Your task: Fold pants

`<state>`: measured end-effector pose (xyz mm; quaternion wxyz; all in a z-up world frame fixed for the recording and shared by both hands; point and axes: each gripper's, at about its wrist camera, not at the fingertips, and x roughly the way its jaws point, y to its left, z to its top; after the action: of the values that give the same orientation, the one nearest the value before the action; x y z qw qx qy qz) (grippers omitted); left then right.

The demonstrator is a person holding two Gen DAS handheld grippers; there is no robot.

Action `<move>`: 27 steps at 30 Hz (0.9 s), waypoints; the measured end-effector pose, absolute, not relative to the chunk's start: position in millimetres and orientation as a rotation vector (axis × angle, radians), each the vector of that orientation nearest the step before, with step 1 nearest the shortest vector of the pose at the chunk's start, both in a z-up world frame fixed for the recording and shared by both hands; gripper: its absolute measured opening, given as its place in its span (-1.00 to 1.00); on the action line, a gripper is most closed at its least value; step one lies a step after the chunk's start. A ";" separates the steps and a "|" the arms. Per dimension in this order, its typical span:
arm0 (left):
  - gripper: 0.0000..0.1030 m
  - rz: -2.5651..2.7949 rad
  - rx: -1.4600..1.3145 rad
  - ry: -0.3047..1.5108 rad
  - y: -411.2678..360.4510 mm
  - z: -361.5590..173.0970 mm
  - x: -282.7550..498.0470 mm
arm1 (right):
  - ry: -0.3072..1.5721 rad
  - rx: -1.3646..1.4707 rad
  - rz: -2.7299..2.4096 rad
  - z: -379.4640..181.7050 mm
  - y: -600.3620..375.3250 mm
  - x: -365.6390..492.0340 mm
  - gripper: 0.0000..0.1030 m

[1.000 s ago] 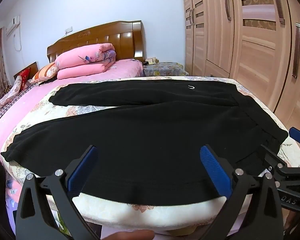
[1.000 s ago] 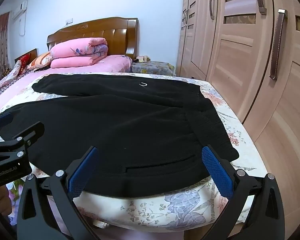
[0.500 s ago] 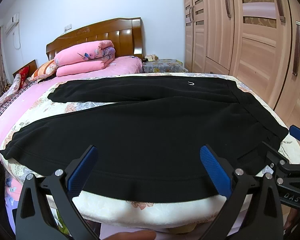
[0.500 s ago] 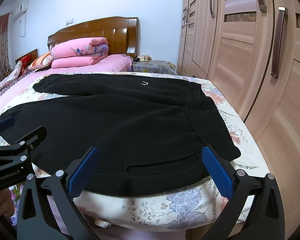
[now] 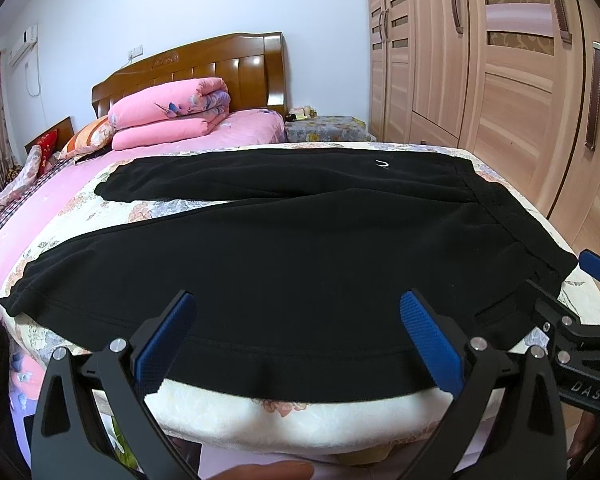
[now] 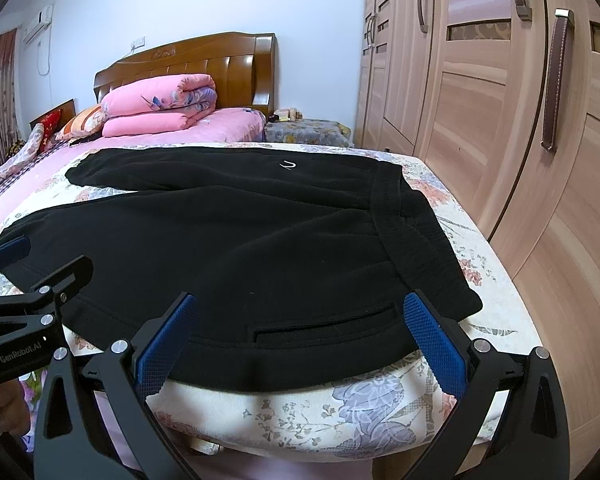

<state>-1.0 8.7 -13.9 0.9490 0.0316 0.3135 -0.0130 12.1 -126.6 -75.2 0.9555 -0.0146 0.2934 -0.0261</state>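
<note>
Black pants (image 5: 300, 248) lie flat across the foot of the bed, waistband to the right, both legs stretching left; they also show in the right wrist view (image 6: 236, 240). A small white logo (image 5: 381, 163) marks the far leg. My left gripper (image 5: 296, 336) is open and empty just in front of the near leg's lower edge. My right gripper (image 6: 300, 332) is open and empty in front of the hip pocket near the waistband. Each gripper shows at the edge of the other's view.
The bed (image 5: 300, 420) has a floral cover; its front edge lies just below the pants. A folded pink quilt (image 5: 172, 114) and pillows sit by the wooden headboard (image 5: 204, 68). A wardrobe (image 5: 500, 60) runs along the right. A nightstand (image 5: 324, 128) stands at the back.
Both grippers have risen slightly and stayed open, so the pants and bed sit a little lower in both views. The pants have not moved.
</note>
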 end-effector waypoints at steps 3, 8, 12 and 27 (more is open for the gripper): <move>0.97 -0.026 0.064 0.637 8.0 -13.6 -0.9 | 0.598 -0.027 -0.053 -75.8 -127.5 12.7 0.92; 0.97 -0.025 0.065 0.638 7.2 -13.4 -0.6 | 0.596 -0.025 -0.054 -76.2 -127.4 12.3 0.92; 0.97 -0.026 0.064 0.640 7.5 -13.9 -0.8 | 0.598 -0.022 -0.053 -76.5 -127.2 12.3 0.92; 0.97 -0.027 0.064 0.643 7.6 -15.7 -2.0 | 0.601 -0.022 -0.051 -75.6 -129.1 12.3 0.92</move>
<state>-2.0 7.6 -15.7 0.9482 0.0314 0.3158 -0.0132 12.3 -129.1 -75.6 0.9549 -0.0108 0.2958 -0.0250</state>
